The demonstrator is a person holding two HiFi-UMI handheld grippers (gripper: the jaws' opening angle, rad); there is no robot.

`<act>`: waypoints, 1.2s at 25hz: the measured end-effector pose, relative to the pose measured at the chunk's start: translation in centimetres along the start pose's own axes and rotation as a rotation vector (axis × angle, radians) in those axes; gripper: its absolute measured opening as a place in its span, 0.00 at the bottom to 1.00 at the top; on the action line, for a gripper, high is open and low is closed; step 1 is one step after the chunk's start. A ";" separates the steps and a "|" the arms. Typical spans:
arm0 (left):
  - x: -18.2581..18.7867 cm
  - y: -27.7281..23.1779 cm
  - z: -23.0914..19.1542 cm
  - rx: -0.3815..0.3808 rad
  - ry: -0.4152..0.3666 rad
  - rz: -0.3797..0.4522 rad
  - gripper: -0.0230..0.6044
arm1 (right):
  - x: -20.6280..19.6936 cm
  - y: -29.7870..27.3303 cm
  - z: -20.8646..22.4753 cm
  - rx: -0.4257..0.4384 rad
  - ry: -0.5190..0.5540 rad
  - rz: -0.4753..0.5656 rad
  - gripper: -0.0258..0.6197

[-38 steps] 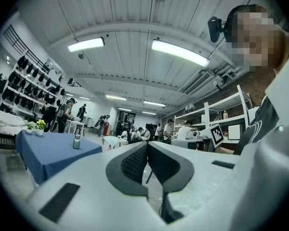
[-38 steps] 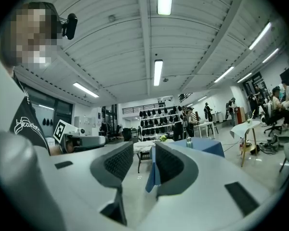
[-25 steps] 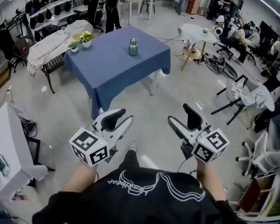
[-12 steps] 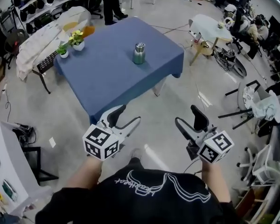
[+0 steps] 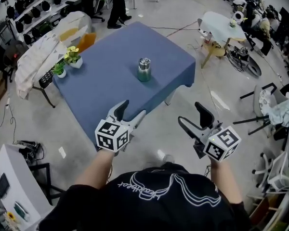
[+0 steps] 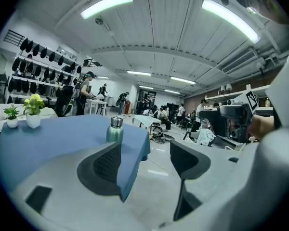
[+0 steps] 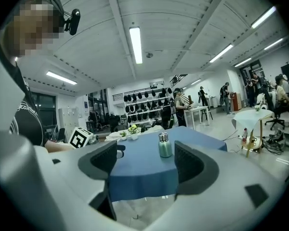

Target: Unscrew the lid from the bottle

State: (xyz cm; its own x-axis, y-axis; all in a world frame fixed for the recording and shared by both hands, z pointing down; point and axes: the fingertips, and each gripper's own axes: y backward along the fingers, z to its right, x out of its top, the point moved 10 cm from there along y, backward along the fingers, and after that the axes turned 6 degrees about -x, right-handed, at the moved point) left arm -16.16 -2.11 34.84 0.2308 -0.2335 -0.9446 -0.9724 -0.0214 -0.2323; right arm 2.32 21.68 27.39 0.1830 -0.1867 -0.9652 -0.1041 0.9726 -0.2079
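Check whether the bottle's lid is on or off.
On. The silver lid caps the green bottle, which stands upright on the blue table; how tightly it is screwed cannot be told.

Desk (image 5: 111,85) ahead of me, blue cloth over it, two small potted plants (image 5: 73,57) near its left corner. Left of that, a bench (image 5: 41,52) draped in a white sheet, with wall shelves (image 5: 36,6) of dark gear behind. Far right: round white table (image 5: 220,23), bicycle (image 5: 243,61) just beside it. Chair (image 5: 272,107) with pale cloth on my right. White cabinet (image 5: 14,186) near left. People (image 5: 118,1) standing at the back
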 end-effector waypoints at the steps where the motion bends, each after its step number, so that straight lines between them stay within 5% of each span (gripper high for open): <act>1: 0.2 -0.8 -0.6 0.005 0.001 0.000 0.53 | 0.2 -0.7 0.6 0.007 0.001 0.004 0.61; 4: 0.5 -3.4 -2.2 0.024 -0.012 -0.016 0.54 | 0.6 -3.2 2.9 0.033 -0.008 0.006 0.61; 8: 0.3 -7.3 -4.5 0.084 0.066 -0.002 0.58 | 1.0 -7.4 6.6 0.095 -0.010 -0.015 0.61; 19: 0.5 -15.7 -10.5 0.274 0.026 -0.063 0.66 | 3.1 -21.6 13.2 0.369 0.084 -0.154 0.61; 30: -0.8 -19.7 -13.6 0.265 -0.042 -0.072 0.66 | 1.5 -31.2 13.1 0.594 0.187 -0.243 0.61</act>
State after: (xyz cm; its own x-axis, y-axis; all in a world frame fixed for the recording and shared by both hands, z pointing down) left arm 2.31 -14.68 43.27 0.3052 -0.2004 -0.9310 -0.9120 0.2197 -0.3463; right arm 18.61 -7.09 34.46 -0.0445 -0.3792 -0.9242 0.4845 0.8009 -0.3519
